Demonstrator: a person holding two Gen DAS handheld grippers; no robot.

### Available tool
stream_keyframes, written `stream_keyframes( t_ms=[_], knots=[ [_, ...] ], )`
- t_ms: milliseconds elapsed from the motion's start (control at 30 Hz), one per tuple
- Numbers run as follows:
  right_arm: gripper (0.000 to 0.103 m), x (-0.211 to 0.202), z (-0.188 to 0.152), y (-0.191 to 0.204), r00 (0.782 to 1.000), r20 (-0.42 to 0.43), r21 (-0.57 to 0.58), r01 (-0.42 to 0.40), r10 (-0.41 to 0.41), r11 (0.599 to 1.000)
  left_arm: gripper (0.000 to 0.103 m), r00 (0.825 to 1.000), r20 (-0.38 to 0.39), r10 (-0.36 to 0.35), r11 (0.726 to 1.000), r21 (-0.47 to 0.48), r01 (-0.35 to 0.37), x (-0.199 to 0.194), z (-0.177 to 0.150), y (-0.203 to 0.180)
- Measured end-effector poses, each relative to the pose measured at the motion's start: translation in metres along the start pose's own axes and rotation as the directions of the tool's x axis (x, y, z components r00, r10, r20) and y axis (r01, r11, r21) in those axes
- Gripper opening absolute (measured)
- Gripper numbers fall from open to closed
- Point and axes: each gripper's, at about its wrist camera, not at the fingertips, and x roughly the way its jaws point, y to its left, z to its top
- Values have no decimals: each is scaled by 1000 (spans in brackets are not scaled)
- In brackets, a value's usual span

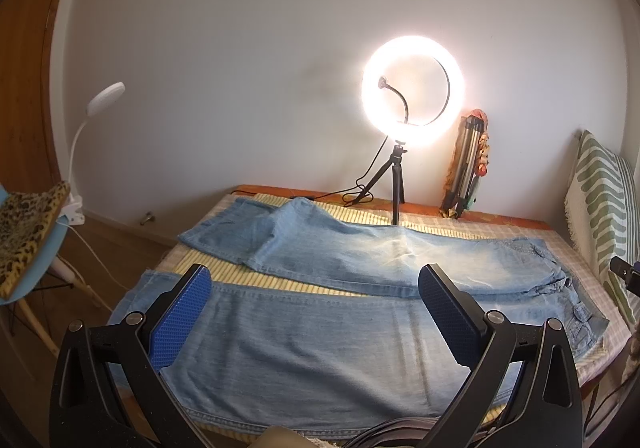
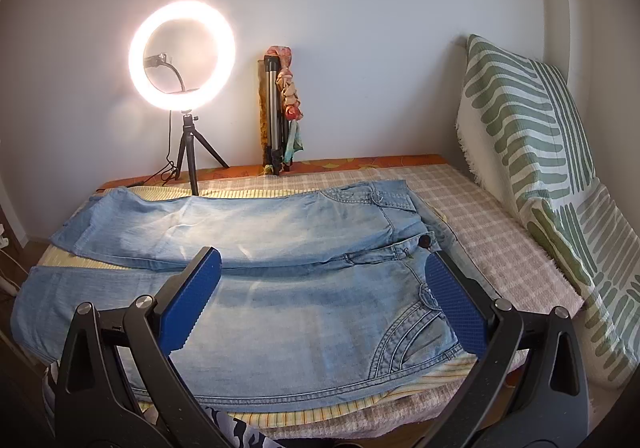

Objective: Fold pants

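Light blue denim pants (image 1: 320,340) lie spread flat on the bed, legs pointing left and waist at the right; they also show in the right wrist view (image 2: 288,312). The far leg (image 1: 360,252) lies at a slight angle, its hem end partly folded over. My left gripper (image 1: 314,280) is open and empty, hovering above the near leg. My right gripper (image 2: 324,260) is open and empty, above the near hip and front pocket (image 2: 412,340). The waist button (image 2: 425,242) shows just left of its right finger (image 2: 456,300).
A lit ring light on a small tripod (image 1: 412,95) stands at the bed's far edge, with a folded tripod (image 1: 466,163) leaning on the wall. A green-striped cushion (image 2: 532,135) lines the right side. A chair with a leopard-print pad (image 1: 28,232) and a clip lamp (image 1: 106,95) stand left.
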Motion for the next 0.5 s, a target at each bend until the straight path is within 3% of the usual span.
stream_keyframes(
  t_ms=[100, 300, 500],
  knots=[
    [103, 2, 3, 3, 1000, 5, -8, 0, 0, 1000, 103, 1000, -13, 0, 1000, -24, 0, 4, 1, 4],
    [103, 10, 8, 15, 1000, 15, -58, -9, 9, 998, 103, 996, -63, 60, 997, 42, -57, 13, 3, 11],
    [103, 29, 25, 21, 991, -27, -80, -137, 135, 987, 103, 992, -106, 67, 995, 77, -59, 33, 14, 28]
  ],
)
